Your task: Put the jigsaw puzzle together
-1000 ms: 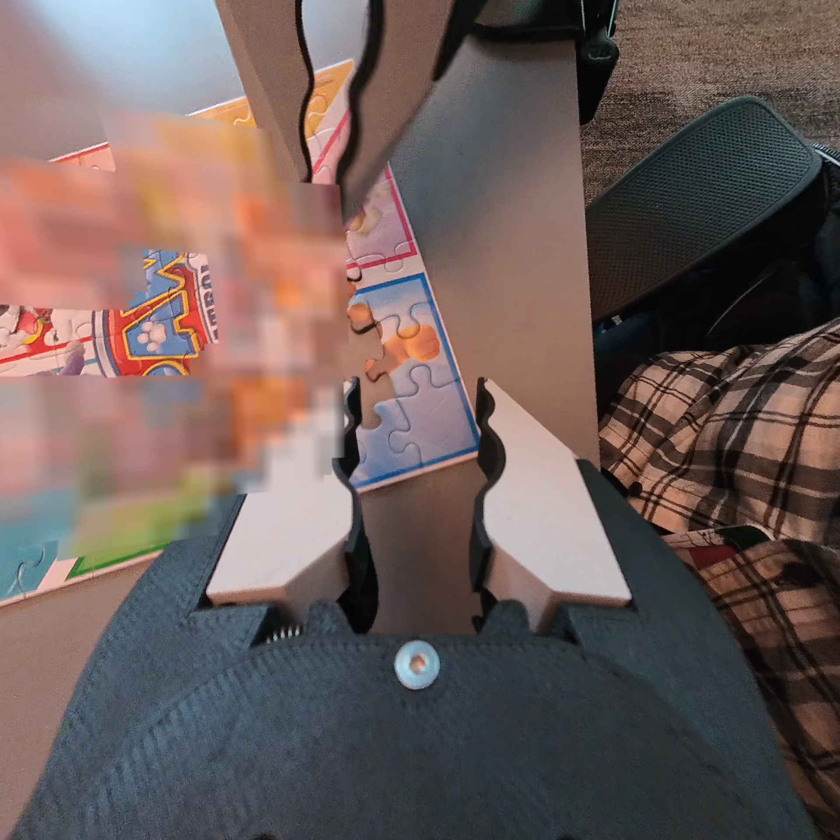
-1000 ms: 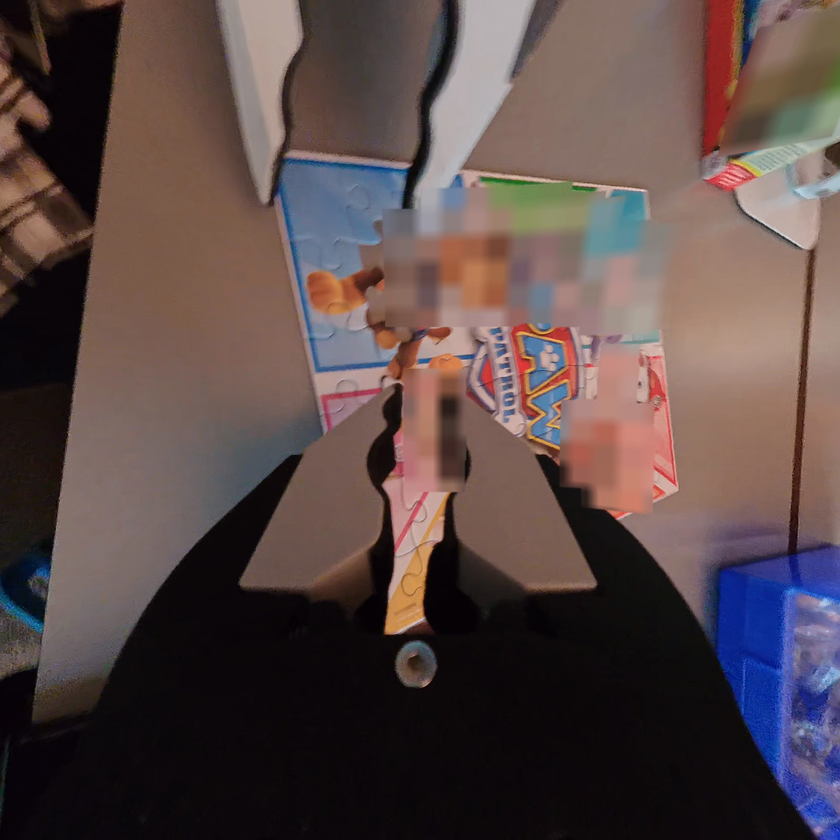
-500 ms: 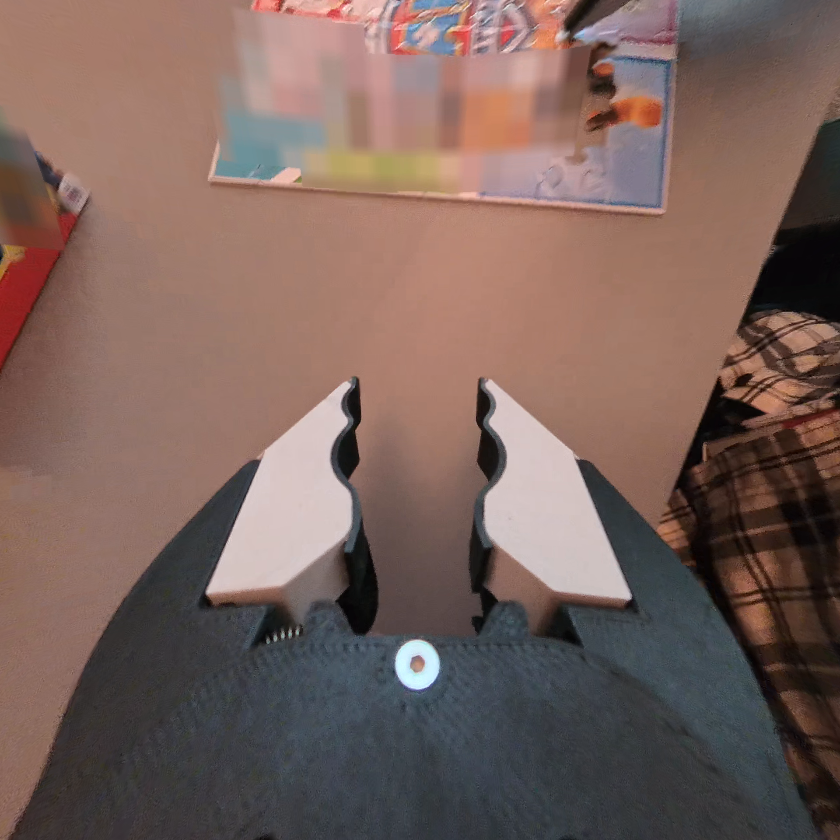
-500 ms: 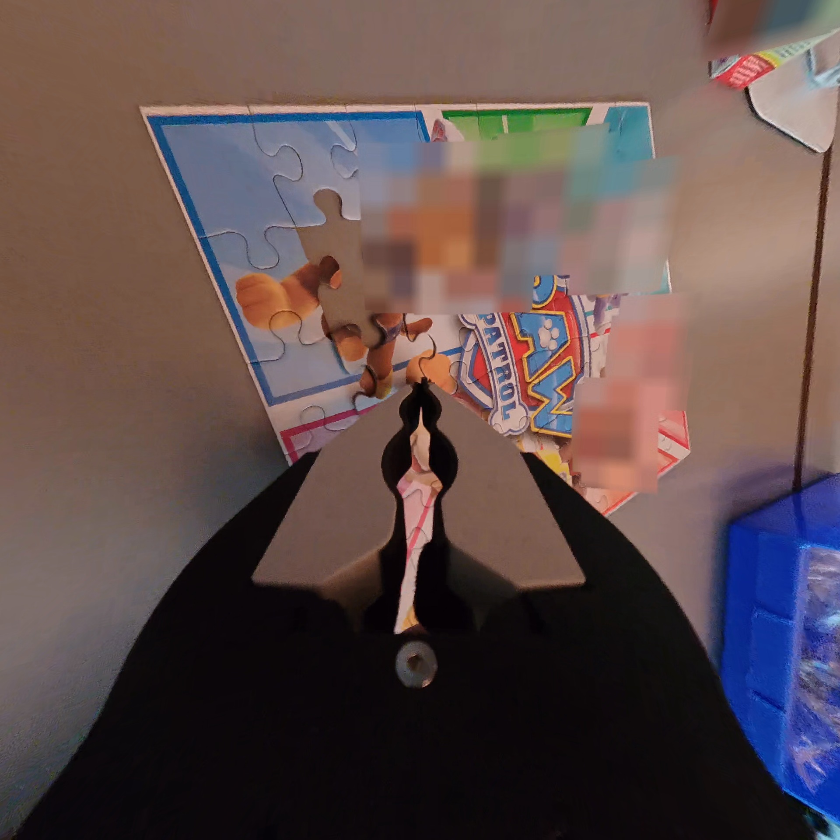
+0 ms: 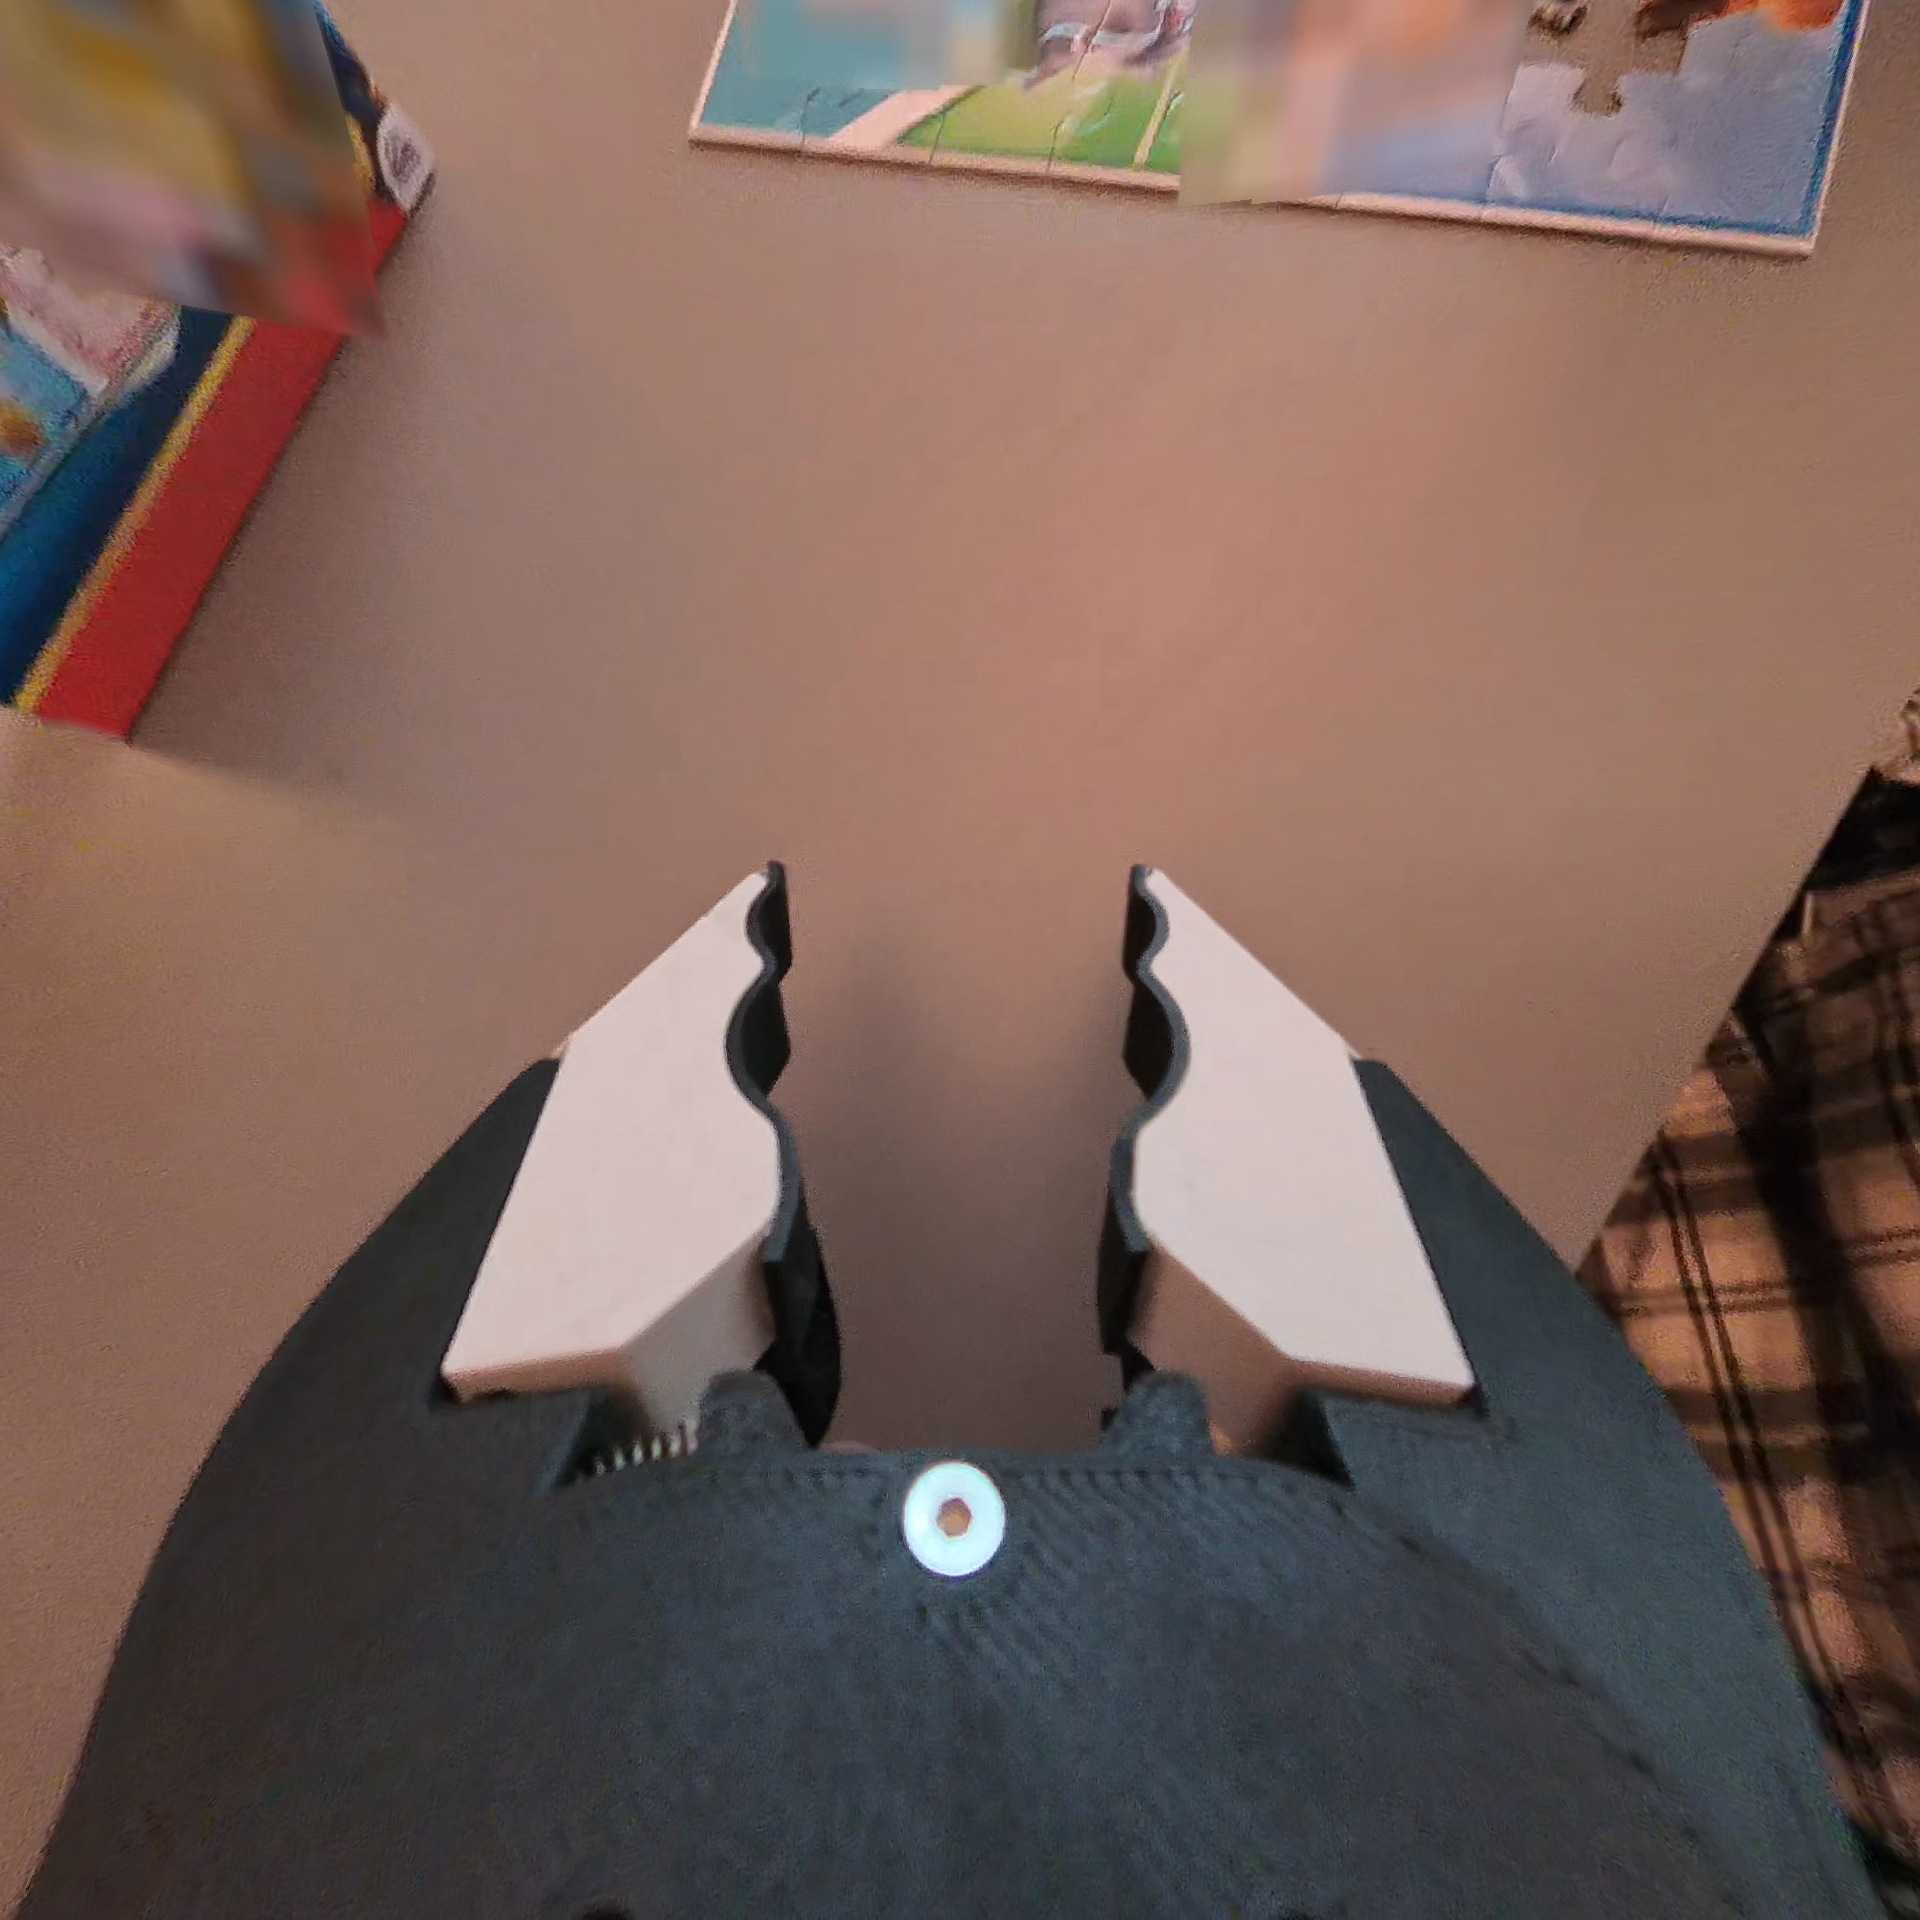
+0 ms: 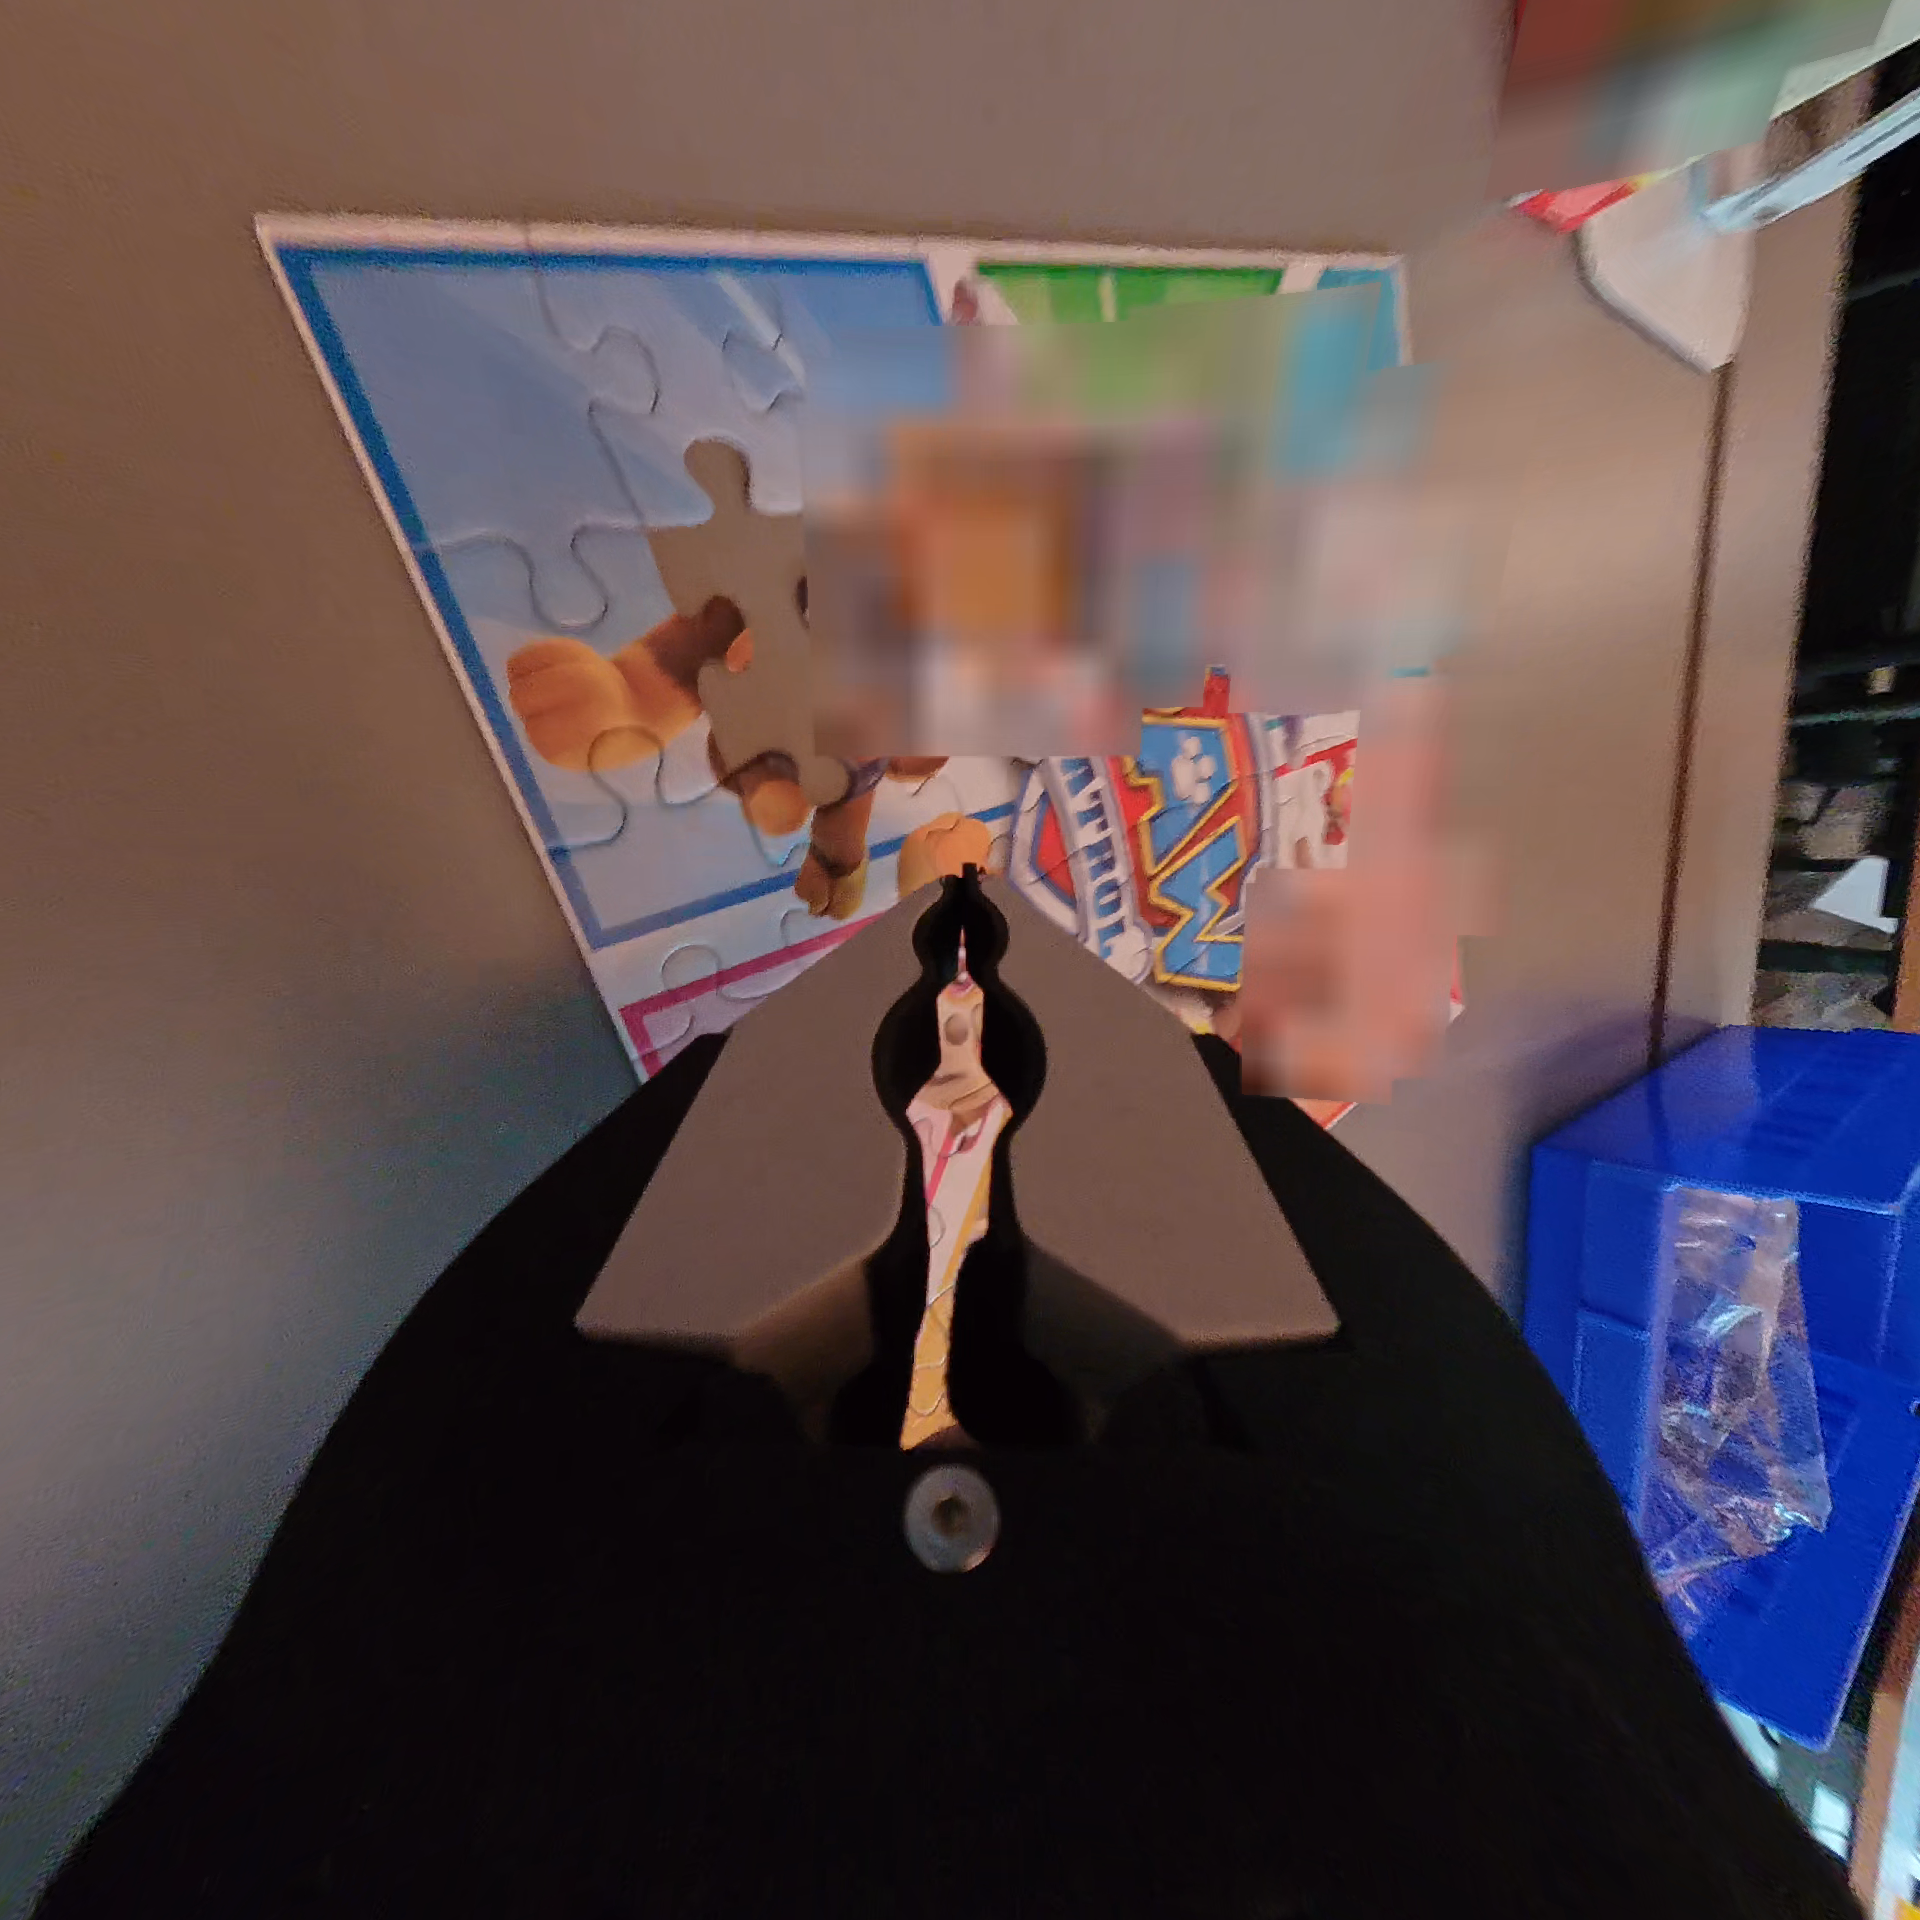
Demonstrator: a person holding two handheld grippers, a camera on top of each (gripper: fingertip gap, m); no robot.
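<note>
The jigsaw puzzle (image 6: 499, 436) lies flat on the beige table (image 6: 208, 935), nearly whole, with a blue-framed corner at the left. A piece-shaped gap (image 6: 748, 613) shows bare table inside that blue part. My right gripper (image 6: 963, 881) hovers over the puzzle's near edge with its jaws shut tip to tip; only the puzzle below shows through the slit, and I see no piece in it. My left gripper (image 5: 956, 883) is open and empty over bare table, well back from the puzzle (image 5: 935, 114), whose near edge runs along the top of the left wrist view.
The red and blue puzzle box (image 5: 135, 520) lies at the left of the left gripper. A blue bin (image 6: 1621, 1226) with a clear plastic bag (image 6: 1735, 1403) stands right of the right gripper. A person's plaid clothing (image 5: 1766, 1299) is past the table's right edge. The grippers' ends are close to 30 centimeters from one another.
My left gripper has pulled far back from the puzzle and stays open. My right gripper's jaws have closed from a narrow gap to shut, and it has edged nearer over the puzzle.
</note>
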